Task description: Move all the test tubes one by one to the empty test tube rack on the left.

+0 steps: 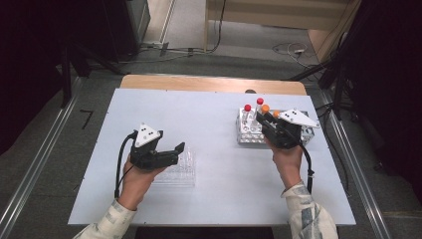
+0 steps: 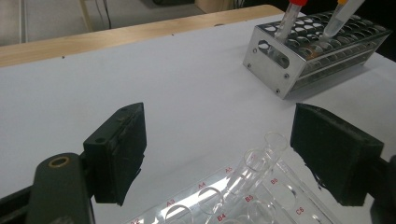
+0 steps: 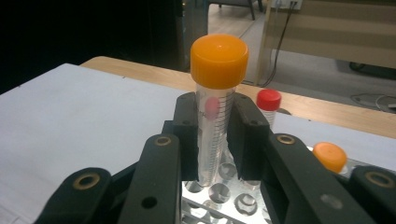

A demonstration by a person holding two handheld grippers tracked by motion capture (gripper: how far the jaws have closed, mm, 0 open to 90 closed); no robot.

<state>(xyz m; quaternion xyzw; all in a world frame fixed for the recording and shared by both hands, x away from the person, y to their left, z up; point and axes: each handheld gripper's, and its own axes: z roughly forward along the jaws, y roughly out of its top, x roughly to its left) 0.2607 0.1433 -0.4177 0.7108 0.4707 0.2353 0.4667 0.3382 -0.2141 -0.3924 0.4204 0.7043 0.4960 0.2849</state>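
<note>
Right claw [image 3: 215,140]: pinching orange-capped tube [image 3: 217,102] above metal rack [image 1: 249,130], far right.
Left claw [image 2: 219,154]: spread, over clear rack [image 2: 261,205], near left on tabletop [image 1: 209,114].

Only readable stuff is showing up on the clear plastic tube rack [image 2: 261,196] in the left gripper view: small red well labels are running along it, A3, A4, A5 in one row, B4, B5, B6 and C6 next to them. Graduation marks on the orange-capped tube [image 3: 215,116] are looking too blurry to read.
</note>
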